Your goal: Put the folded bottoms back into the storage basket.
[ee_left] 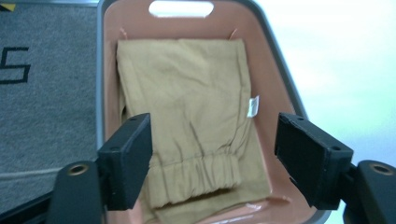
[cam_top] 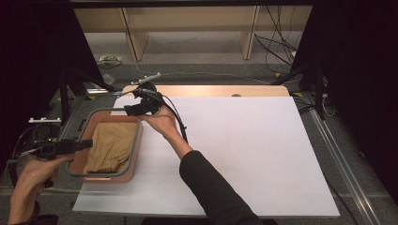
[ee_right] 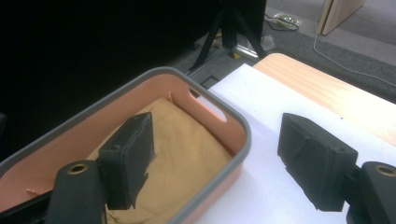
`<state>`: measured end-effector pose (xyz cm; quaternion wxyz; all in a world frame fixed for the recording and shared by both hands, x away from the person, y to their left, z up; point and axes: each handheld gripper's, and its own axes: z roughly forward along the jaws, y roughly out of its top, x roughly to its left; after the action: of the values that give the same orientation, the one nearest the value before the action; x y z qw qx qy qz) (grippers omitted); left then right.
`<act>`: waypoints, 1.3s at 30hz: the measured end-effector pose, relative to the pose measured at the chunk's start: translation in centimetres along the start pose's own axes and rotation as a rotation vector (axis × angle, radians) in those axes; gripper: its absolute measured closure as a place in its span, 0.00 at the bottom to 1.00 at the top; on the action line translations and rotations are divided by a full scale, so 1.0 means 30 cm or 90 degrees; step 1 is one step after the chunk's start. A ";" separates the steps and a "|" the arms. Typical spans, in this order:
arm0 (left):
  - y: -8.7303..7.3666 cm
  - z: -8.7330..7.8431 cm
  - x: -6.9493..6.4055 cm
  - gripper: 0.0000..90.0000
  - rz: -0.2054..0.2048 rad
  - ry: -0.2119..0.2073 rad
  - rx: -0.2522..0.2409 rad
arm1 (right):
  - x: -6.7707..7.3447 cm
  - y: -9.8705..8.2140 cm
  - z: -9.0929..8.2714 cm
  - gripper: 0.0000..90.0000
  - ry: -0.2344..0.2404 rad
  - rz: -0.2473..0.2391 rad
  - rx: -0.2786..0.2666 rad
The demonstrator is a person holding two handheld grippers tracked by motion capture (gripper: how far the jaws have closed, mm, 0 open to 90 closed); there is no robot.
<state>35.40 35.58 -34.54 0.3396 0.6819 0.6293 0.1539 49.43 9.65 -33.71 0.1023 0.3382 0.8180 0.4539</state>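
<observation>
Trousers (ee_left: pixel 187 121) lie folded in the basket (cam_top: pixel 137 140) at left of frame, so with my left gripper (ee_left: pixel 215 158) and right gripper (ee_right: pixel 215 158) both released, empty, I lift straight clear.

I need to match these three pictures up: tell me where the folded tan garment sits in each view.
High view: the folded tan garment lies in the pink basket at the table's left edge.
Left gripper view: it covers the basket floor, centre, elastic waistband nearest the camera.
Right gripper view: lower centre-left, inside the basket.
Shared landmark: the basket's grey rim.
</observation>
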 end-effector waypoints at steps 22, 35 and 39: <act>0.013 0.074 -0.135 0.23 0.046 -0.057 -0.016 | -0.141 -0.093 -0.128 0.28 -0.026 0.033 -0.026; 0.014 0.099 -0.196 0.22 0.060 -0.088 -0.033 | -0.190 -0.128 -0.215 0.28 -0.034 0.031 -0.041; 0.015 0.099 -0.219 0.21 0.069 -0.100 -0.045 | -0.200 -0.143 -0.252 0.28 -0.037 0.026 -0.053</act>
<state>36.58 28.46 -34.95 0.4029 0.7125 0.5572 0.1400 48.38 -0.86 -33.73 0.1310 0.3631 0.7883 0.4791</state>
